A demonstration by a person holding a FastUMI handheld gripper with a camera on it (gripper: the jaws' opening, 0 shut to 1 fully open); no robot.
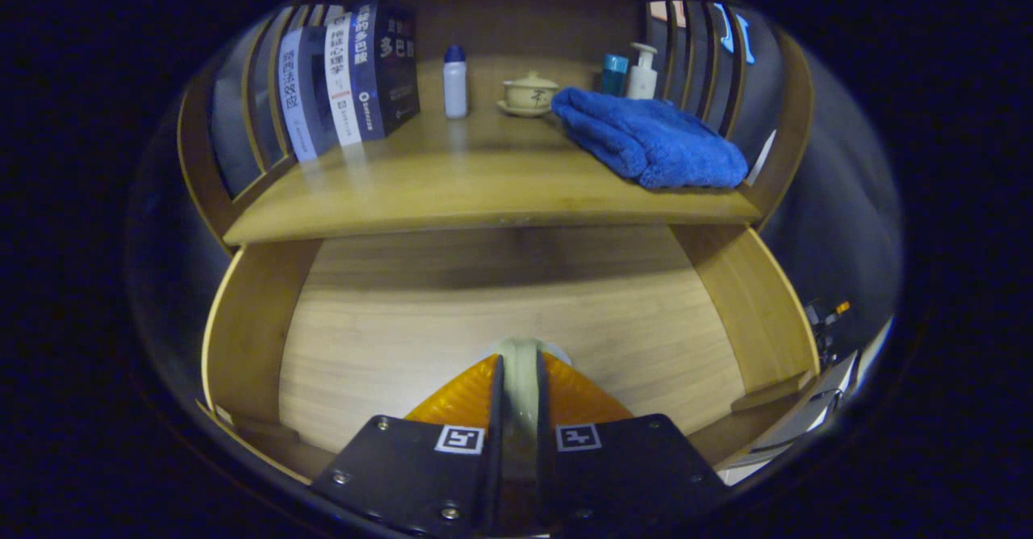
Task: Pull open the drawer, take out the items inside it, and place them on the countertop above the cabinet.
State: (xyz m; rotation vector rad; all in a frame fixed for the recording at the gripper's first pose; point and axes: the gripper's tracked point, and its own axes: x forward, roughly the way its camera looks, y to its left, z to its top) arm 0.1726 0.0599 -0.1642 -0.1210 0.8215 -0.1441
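Wooden bench (452, 192) spans mid-frame; below it, the drawer (500, 313) front carries a pale knob (523, 355), pinched by the closed claw (520, 369). Best pull straight back, keeping the grip firm.

On the countertop (452, 192) I count three books (347, 71), three bottles (455, 81), one lidded cup (529, 92) and one blue towel (654, 139).
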